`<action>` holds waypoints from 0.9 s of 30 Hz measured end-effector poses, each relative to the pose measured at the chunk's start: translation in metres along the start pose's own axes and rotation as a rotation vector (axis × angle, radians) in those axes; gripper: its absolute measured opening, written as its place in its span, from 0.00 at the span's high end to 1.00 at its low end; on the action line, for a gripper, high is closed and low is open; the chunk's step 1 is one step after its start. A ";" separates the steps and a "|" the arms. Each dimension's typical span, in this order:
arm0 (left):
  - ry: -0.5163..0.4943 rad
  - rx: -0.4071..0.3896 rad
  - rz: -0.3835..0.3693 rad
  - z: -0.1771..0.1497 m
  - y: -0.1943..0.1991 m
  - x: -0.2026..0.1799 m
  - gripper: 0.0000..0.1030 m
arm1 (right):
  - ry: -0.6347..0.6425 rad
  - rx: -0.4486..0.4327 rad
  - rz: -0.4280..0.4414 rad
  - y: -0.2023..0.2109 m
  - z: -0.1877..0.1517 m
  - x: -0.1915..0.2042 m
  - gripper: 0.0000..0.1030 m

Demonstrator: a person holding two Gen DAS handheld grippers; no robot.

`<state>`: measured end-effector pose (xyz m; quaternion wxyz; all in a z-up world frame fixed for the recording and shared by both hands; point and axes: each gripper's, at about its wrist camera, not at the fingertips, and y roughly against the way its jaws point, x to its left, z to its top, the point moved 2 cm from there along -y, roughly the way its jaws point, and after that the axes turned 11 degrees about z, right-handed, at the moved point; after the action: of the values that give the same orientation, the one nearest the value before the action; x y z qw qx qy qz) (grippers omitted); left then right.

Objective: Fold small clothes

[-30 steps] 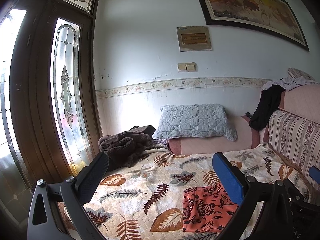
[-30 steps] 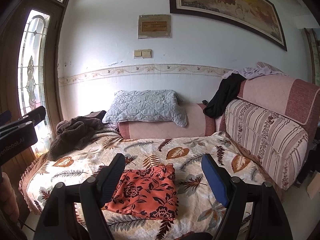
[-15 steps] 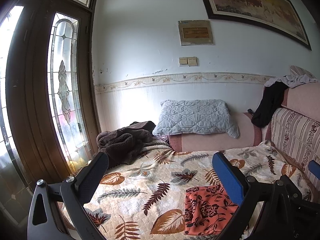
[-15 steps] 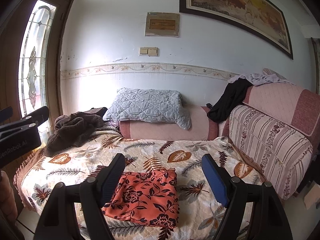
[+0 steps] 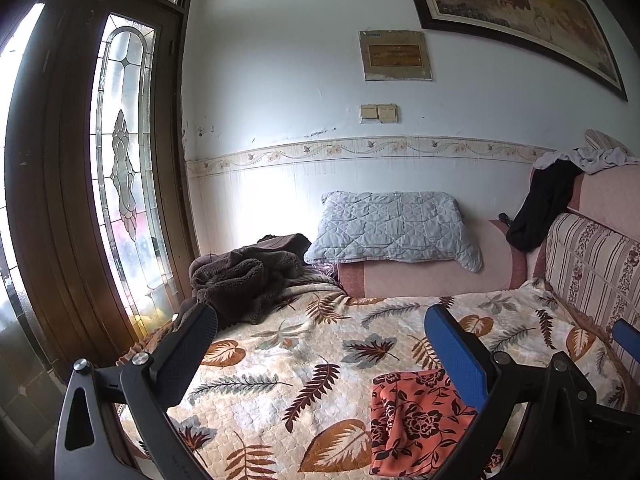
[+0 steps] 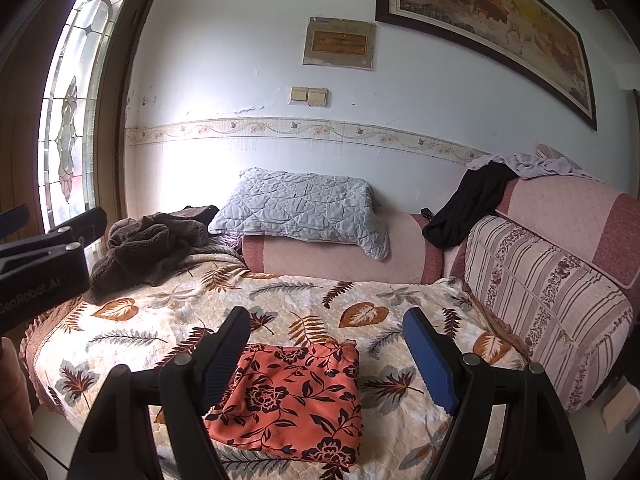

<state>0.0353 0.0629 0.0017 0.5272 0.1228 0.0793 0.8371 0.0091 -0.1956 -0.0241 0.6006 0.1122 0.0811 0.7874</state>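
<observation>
An orange floral garment (image 6: 292, 396) lies folded flat on the leaf-print bedspread (image 6: 160, 320). It looks light, soft and limp; pinch a corner. Both the left gripper (image 5: 320, 332) and right gripper (image 6: 326, 330) hover, jaws spread, empty.

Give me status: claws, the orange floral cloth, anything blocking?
Left claw open, empty. Right claw open, empty, above orange floral cloth. Cloth folded flat on leaf-print cover. Nothing blocking.

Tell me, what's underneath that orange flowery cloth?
The orange floral cloth lies folded on a leaf-patterned bedspread, which shows all around it. Anything between its layers is hidden. Neither pair of tongs touches it.
</observation>
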 end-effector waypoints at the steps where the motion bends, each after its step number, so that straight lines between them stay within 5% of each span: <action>1: 0.000 0.002 0.000 0.000 -0.002 0.000 0.00 | 0.002 0.000 0.000 -0.001 0.000 0.001 0.21; 27: -0.012 0.034 0.006 -0.003 -0.027 -0.009 0.00 | -0.006 0.035 0.022 -0.033 -0.003 0.003 0.21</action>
<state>0.0616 0.0662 -0.0089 0.5231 0.1370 0.0900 0.8364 0.0382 -0.1840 -0.0357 0.5901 0.1261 0.0920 0.7921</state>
